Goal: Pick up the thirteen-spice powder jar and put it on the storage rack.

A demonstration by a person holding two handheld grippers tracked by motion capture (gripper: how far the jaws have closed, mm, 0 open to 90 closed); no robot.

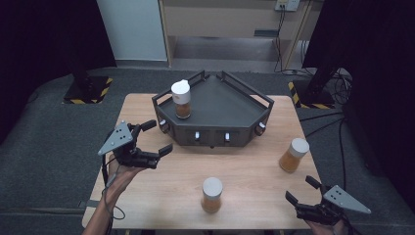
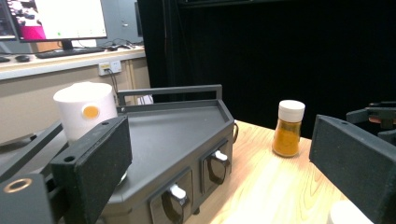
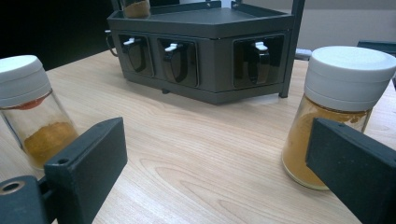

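A dark corner rack (image 1: 230, 105) with small hooks along its front stands at the back middle of the wooden table (image 1: 254, 171). One white-capped spice jar (image 1: 181, 99) stands on the rack's left side. A second jar (image 1: 212, 194) stands on the table near the front edge, a third (image 1: 293, 154) at the right. My left gripper (image 1: 157, 137) hovers open just left of the rack's front corner, nothing between its jaws. In the left gripper view the rack (image 2: 187, 135) and its jar (image 2: 86, 109) are close ahead. My right gripper (image 1: 301, 190) is open at the front right, facing two jars (image 3: 32, 107) (image 3: 336, 107).
The table sits on grey carpet, dark curtains on both sides. Bare wood lies between the rack and the front jar. In the left gripper view a desk with a monitor (image 2: 56, 18) stands beyond the rack, and the far jar (image 2: 288, 128) stands on the table.
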